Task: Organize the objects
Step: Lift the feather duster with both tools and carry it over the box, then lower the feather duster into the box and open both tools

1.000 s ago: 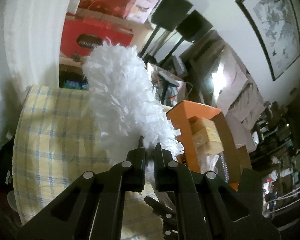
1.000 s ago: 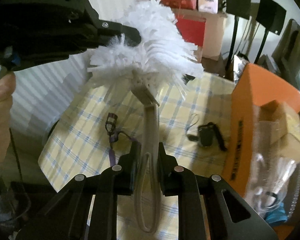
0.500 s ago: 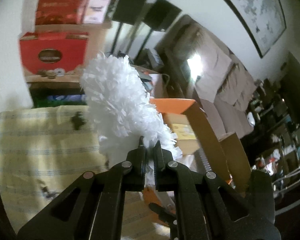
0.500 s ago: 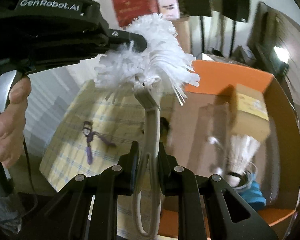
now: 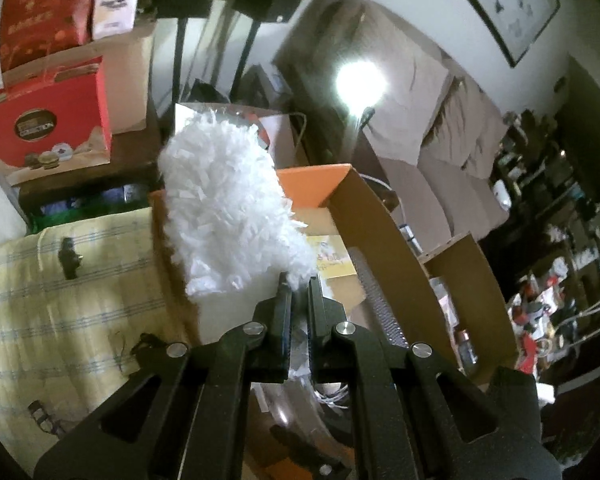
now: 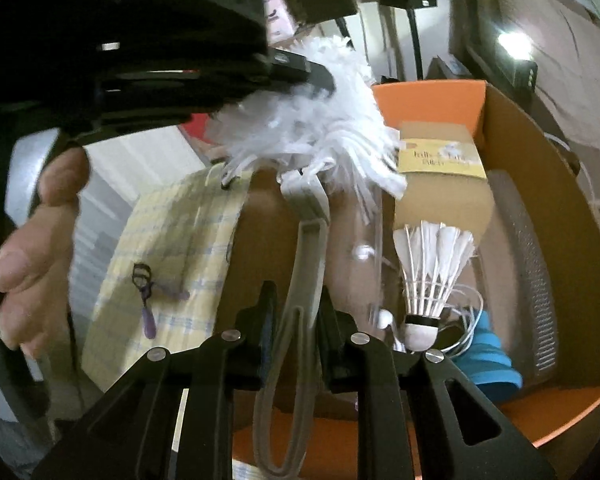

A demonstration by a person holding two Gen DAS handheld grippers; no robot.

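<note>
1. The duster (image 6: 320, 136) has a fluffy white head and a grey looped handle (image 6: 300, 288); it stands roughly upright, handle clamped in the right gripper (image 6: 296, 308), head pinched by the left gripper (image 5: 298, 296).
2. The orange box (image 6: 428, 96) lies open just beyond both grippers.

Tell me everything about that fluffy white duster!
The duster has a fluffy head of white strips and a flat grey handle ending in a loop. The right gripper clamps the handle; the left gripper pinches the fluff. It is held above the open orange box.
</note>
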